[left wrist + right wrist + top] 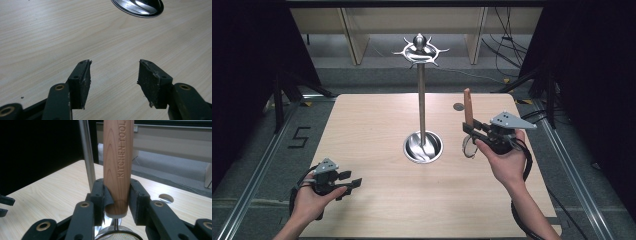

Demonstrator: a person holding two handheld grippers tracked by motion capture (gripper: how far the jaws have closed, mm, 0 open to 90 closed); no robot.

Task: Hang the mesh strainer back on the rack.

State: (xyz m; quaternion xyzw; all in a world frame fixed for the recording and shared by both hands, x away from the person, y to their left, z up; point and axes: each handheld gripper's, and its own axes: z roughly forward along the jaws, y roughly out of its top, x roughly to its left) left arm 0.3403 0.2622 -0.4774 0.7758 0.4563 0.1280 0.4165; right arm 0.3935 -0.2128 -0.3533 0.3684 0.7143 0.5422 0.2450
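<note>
Strainer [469, 127] stands handle-up, pinched in your right gripper [473, 131], just right of the stand's pole [422, 102]; your left gripper [349, 184] rests spread, empty.

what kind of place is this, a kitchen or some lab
Likely a lab recording bay, not a kitchen: black curtains flank a bare wooden table, loose cables trail across the floor, and a taped number marks it.

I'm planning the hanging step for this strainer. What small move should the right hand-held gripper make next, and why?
Probably lift and carry it toward the stand's hooked top. The right hand-held gripper is shut on the wooden handle of the strainer, handle up and mesh end down, well below the hooks and to the right of the pole. The left hand-held gripper rests open, holding nothing.
</note>
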